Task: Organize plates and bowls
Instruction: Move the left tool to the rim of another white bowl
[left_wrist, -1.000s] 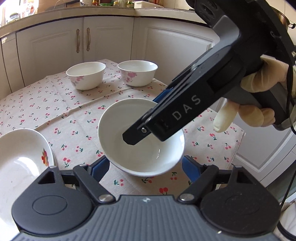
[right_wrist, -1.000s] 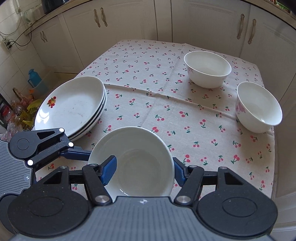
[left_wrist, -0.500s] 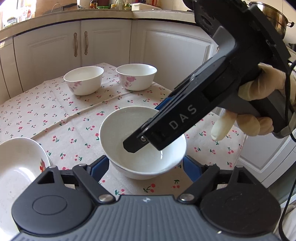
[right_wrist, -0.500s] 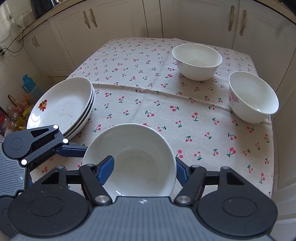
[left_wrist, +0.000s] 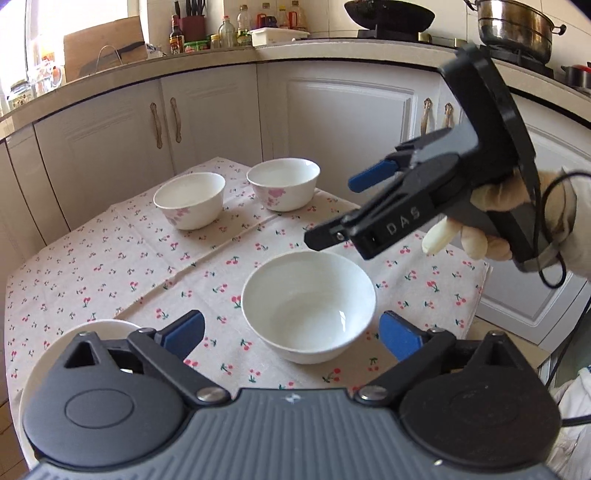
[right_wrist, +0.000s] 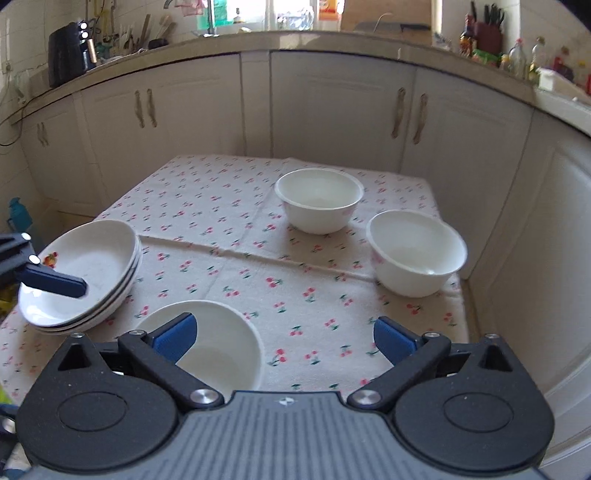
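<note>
Lifted clear of the near bowl (left_wrist: 308, 306) and just sprung wide, both tongs, left (left_wrist: 291, 334) and right (right_wrist: 284, 338), now empty above the cherry-print tablecloth (right_wrist: 229, 206), bowl left standing near its front edge; glazed china, stiff, slick, breakable, best pinched across the rim.

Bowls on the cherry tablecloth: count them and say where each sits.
3. A plain bowl at the near edge beside the stacked plates; two flowered bowls farther back, one toward the cabinets, one at the right edge. None appears hidden.
</note>
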